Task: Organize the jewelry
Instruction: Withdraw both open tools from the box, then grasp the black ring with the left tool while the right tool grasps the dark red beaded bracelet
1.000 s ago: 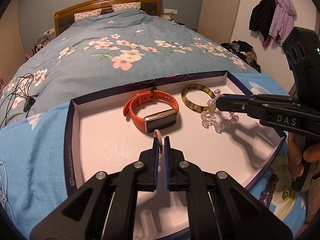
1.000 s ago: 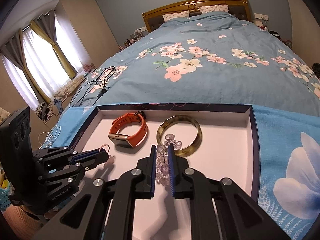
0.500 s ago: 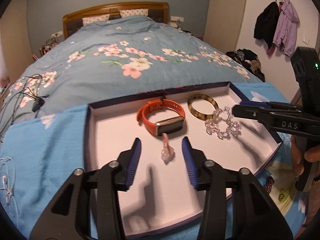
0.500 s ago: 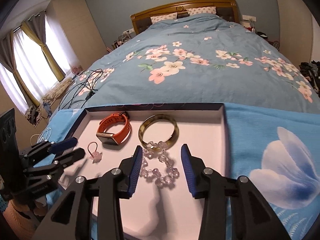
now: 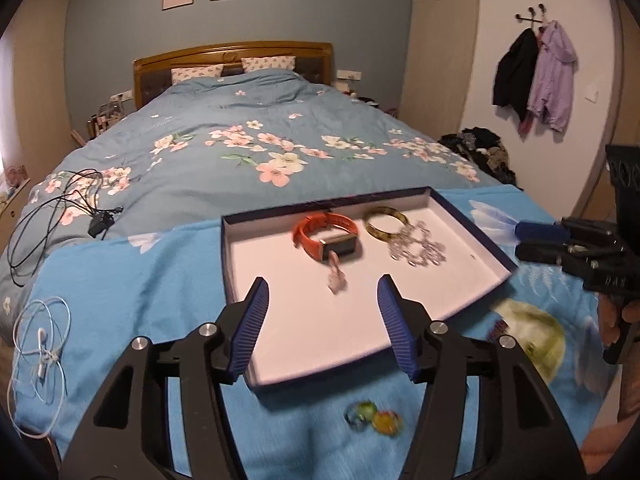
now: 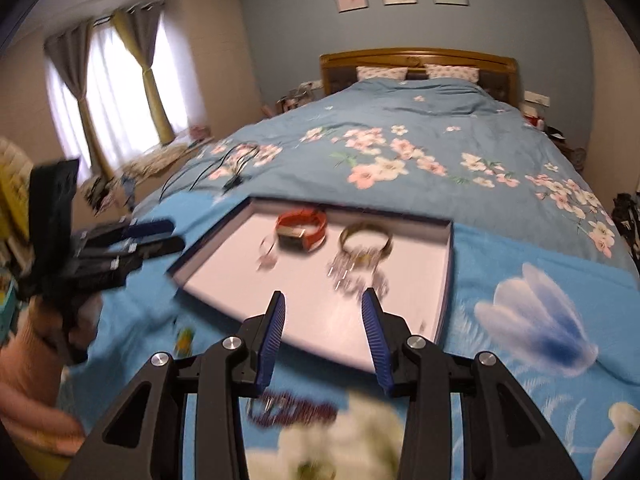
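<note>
Both tongs hold nothing. Low in its own view, the left gripper (image 5: 322, 322) has its jaws opening wide, with only the white floor of the tray (image 5: 230, 264) seen between them. The right gripper (image 6: 322, 334) stands parted more narrowly at the bottom of its view, over the tray's near edge. Inside the tray, at mid-frame, lie an orange watch (image 5: 326, 234), an amber bangle (image 5: 386, 222) to its right, a clear bead bracelet (image 5: 418, 246) touching the bangle, and a small pink charm (image 5: 335, 278) just below the watch. Two coloured rings (image 5: 374, 420) rest on the blue cloth (image 5: 120, 292) below the tray. A dark red bracelet (image 6: 296, 410), blurred, lies at the right view's bottom centre.
</note>
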{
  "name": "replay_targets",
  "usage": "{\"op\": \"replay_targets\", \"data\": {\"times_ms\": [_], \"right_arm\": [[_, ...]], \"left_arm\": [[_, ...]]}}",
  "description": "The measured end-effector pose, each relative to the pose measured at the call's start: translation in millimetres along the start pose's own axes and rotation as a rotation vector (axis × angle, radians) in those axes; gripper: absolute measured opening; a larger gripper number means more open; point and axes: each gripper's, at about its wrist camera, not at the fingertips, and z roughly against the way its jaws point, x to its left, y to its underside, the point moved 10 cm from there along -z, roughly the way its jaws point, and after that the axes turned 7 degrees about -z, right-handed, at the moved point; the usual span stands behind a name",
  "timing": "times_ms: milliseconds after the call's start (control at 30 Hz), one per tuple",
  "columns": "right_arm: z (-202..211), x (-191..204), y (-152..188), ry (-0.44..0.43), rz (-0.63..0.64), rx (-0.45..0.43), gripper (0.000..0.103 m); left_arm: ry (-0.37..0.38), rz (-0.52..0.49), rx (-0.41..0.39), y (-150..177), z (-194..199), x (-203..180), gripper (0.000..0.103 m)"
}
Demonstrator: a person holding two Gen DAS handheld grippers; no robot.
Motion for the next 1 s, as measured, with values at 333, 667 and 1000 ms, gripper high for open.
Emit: {"op": "replay_targets", "data": {"times_ms": [333, 667, 1000], "right_arm": [[-22, -15, 68, 0.01, -0.083, 0.159, 0.038], [-33, -14, 75, 0.006, -0.104, 0.176, 0.01], [-13, 14, 62, -0.067, -0.071, 0.11, 0.009]], "left_arm": [[0.036, 0.029, 0.044, 38, 10, -9, 0.057], [0.039, 0.059, 0.064, 55, 13, -8, 0.058], [0.05, 0.056, 0.073, 62, 12, -8, 0.058]]}}
